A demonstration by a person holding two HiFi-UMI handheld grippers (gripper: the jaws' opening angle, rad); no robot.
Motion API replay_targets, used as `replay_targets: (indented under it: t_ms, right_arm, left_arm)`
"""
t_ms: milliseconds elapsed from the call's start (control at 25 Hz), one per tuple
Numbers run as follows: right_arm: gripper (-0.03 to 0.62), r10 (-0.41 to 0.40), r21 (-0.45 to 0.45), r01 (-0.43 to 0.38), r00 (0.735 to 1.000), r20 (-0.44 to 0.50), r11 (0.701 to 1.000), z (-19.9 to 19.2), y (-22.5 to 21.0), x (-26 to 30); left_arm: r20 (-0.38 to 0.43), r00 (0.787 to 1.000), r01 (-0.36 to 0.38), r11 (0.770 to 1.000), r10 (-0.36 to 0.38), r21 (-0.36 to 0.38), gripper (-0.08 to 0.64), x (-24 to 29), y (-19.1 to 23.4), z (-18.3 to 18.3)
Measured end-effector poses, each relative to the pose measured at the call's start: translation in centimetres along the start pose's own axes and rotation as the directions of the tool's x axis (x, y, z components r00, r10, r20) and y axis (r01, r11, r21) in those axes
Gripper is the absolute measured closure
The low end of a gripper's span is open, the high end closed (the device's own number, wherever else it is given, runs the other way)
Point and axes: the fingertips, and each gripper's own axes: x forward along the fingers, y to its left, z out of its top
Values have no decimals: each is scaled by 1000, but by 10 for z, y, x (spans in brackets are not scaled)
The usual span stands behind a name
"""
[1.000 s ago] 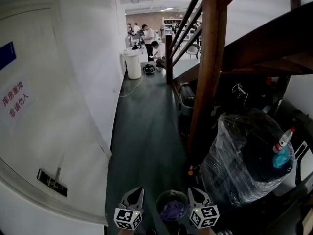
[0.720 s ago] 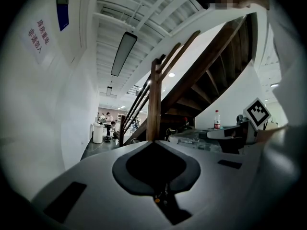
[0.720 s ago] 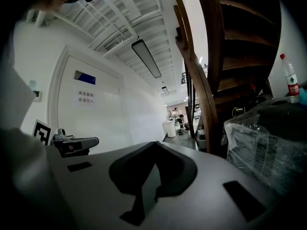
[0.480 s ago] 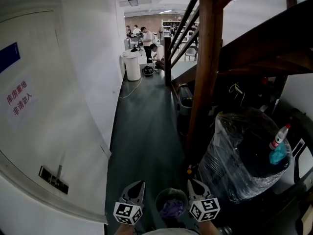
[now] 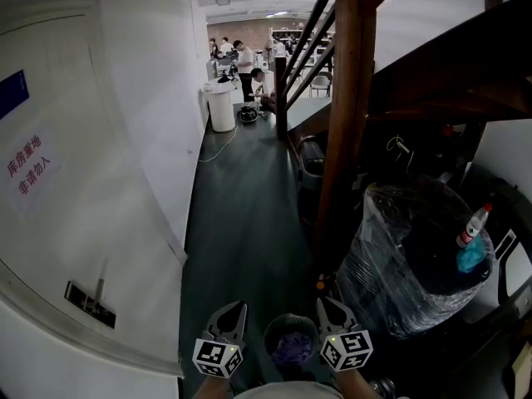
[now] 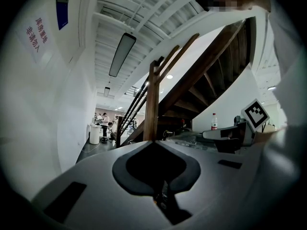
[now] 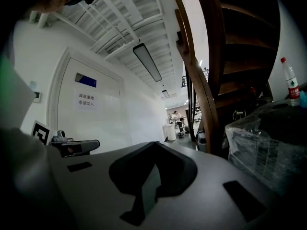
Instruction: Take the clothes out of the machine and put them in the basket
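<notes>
Low in the head view, the basket (image 5: 291, 320) holding purple clothes (image 5: 293, 349) sat between the two grippers. Both the left gripper (image 5: 235, 306) and the right gripper (image 5: 323, 303) had their jaws pressed together, with nothing between them.

Left tool (image 5: 236, 306) and right tool (image 5: 323, 302) side by side, level, jaws together.
</notes>
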Motion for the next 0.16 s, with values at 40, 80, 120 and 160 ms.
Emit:
replay_targets:
  t_ms: [40, 80, 120, 160]
  right_arm:
    - [586, -2, 2, 2, 1000, 0, 1000, -1, 0, 1]
    - [586, -3, 7, 3, 1000, 1, 1000, -2, -1, 1]
    - [586, -4, 12, 4, 1000, 2, 1000, -3, -1, 2]
    - [586, -5, 17, 5, 1000, 2, 1000, -4, -2, 2]
  left_arm:
    - [0, 1000, 1, 1000, -1, -2, 538, 0, 0, 0]
    - [0, 1000, 2, 1000, -2, -3, 538, 0, 1, -1]
    - [1, 1000, 3, 1000, -3, -4, 538, 1, 1, -1]
    - [2, 1000, 4, 1000, -4, -5, 538, 1, 1, -1]
